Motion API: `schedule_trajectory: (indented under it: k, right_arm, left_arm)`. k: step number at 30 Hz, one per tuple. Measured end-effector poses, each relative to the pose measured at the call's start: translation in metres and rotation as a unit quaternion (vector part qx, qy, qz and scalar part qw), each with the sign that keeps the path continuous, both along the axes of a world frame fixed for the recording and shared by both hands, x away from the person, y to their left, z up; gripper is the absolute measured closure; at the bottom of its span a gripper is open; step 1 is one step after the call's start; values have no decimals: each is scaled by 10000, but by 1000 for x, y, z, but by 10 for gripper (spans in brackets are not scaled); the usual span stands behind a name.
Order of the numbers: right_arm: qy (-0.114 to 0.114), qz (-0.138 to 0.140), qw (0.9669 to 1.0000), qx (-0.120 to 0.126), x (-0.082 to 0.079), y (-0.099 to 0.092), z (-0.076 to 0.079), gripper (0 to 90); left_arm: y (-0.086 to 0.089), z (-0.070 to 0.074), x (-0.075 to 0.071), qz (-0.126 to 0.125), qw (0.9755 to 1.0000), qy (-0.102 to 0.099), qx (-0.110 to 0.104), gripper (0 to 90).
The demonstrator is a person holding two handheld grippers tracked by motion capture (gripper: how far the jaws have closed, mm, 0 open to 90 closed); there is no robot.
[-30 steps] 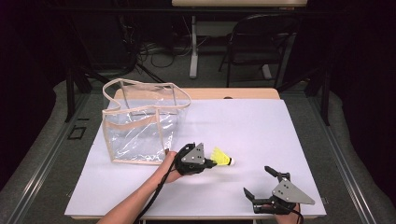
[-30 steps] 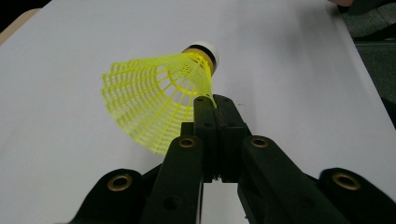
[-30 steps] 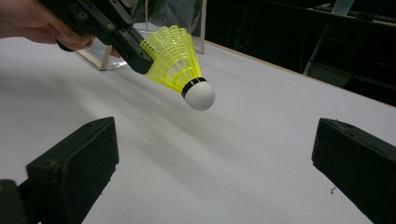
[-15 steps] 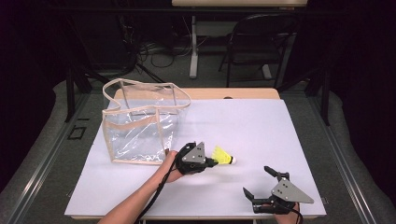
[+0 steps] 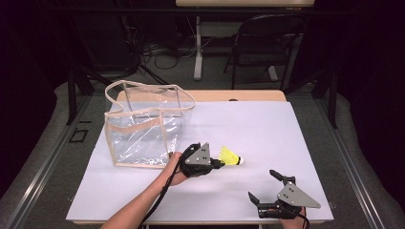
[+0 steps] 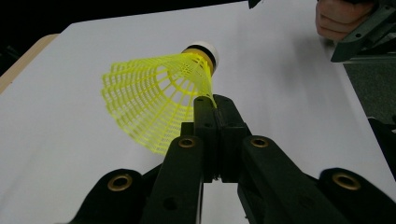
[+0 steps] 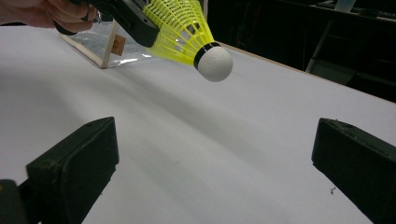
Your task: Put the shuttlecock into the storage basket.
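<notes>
Here we see the left gripper point(image 5: 216, 163) near the middle of the white table point(image 5: 267, 129), its two black jaws pressed together on the rim of a yellow shuttlecock point(image 5: 229, 156). In the left gripper view the fingertips point(image 6: 205, 105) pinch one thin edge of the open mesh skirt, so that most of the skirt fans out to the left of the jaws and the white cork tip points away from them, up and ahead. We cannot see any gap between the jaws there; they meet on the mesh alone. In the right gripper view the shuttlecock point(image 7: 189, 32) hangs clear above the table, cork end tilted down and toward that camera, with a soft shadow on the surface below it.

The right gripper point(image 5: 265, 188) sits near the front right corner of the table, well apart from the shuttlecock. Its jaws stand wide apart, and in its own view nothing lies between the two pads point(image 7: 79, 163) but bare table.

Behind the left hand point(image 5: 174, 167) a clear plastic bag point(image 5: 143, 129) with a beige trim stands upright and open at the top, on the left part of the table, just beside the hand.
</notes>
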State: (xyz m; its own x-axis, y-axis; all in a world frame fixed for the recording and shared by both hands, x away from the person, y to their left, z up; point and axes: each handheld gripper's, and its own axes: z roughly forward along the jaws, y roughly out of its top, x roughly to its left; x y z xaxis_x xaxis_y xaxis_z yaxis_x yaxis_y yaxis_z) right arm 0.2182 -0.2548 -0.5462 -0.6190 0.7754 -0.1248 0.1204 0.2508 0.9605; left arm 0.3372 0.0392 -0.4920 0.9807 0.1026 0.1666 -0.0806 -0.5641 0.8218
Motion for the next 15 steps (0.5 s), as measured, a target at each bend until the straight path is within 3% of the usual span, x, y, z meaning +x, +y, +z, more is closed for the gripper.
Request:
schedule_trajectory:
  k: [15]
  right_arm:
    - [-10,-35,10000,1,0,-1,0,1]
  left_arm:
    - [-2,5,5,21,10000,5,-26,894]
